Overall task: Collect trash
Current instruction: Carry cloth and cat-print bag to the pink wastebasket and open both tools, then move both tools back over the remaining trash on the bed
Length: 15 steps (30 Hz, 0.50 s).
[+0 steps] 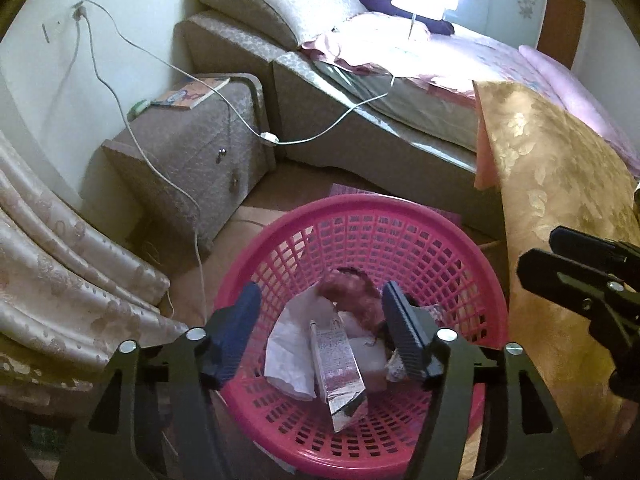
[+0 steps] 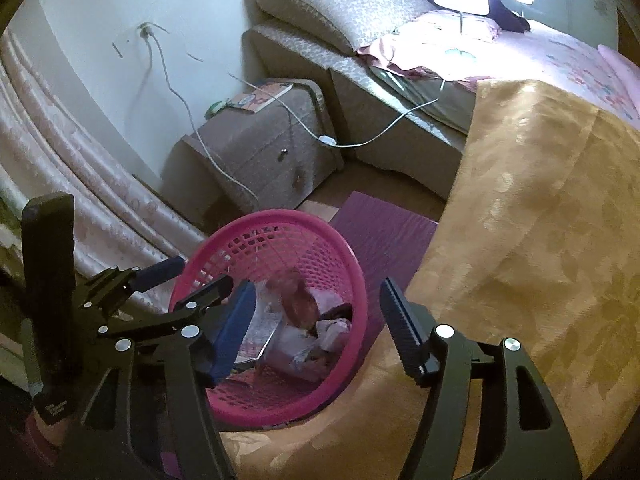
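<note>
Jaws apart, empty, on left gripper (image 1: 320,332) and right gripper (image 2: 316,324); trash (image 1: 340,364) lies in pink basket (image 1: 360,208) beneath left jaws.

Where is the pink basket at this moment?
The pink basket stands on the floor, low in the left wrist view, under the open left hand-held gripper, between the curtain and the golden cloth.
</note>
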{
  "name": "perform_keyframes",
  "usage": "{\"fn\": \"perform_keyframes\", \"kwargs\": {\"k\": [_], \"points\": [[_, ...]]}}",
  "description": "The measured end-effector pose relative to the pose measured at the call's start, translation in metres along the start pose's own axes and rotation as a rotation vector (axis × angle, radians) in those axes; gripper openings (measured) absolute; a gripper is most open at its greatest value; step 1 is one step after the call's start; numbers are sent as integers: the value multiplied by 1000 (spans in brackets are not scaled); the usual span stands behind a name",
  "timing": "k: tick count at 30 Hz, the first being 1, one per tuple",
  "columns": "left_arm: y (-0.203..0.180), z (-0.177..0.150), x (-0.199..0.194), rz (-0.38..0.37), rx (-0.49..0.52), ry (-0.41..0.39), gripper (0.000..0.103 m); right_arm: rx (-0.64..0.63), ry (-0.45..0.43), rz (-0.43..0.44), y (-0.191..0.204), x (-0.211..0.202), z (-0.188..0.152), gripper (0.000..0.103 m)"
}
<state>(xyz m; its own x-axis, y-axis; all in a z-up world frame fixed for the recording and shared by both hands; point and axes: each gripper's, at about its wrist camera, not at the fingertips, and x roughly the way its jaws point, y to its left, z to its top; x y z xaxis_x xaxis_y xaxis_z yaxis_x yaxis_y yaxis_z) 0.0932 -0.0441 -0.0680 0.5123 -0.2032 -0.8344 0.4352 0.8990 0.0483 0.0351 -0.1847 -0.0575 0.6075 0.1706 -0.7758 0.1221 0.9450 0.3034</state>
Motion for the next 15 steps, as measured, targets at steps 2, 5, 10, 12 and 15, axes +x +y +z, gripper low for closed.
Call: {"fn": "perform_keyframes", "kwargs": {"k": [2,5,10,12,15], "points": [[-1,0,-3,2,0,-13,68,8,-14,-3,-4,-6,-1,62],[-3,1,-9,-4,0,-37,71,21,-34,-11,-11,-14,-3,62],[-5,3,-17,-21,-5,-64,71,40,-70,-40,-26,-32,-11,63],[-5,4,-20,-24,-12,-75,71,45,-86,-55,-31,-40,-15,63],[-4,4,-25,-30,-26,-92,71,54,-113,-86,-40,-53,-23,63]]}}
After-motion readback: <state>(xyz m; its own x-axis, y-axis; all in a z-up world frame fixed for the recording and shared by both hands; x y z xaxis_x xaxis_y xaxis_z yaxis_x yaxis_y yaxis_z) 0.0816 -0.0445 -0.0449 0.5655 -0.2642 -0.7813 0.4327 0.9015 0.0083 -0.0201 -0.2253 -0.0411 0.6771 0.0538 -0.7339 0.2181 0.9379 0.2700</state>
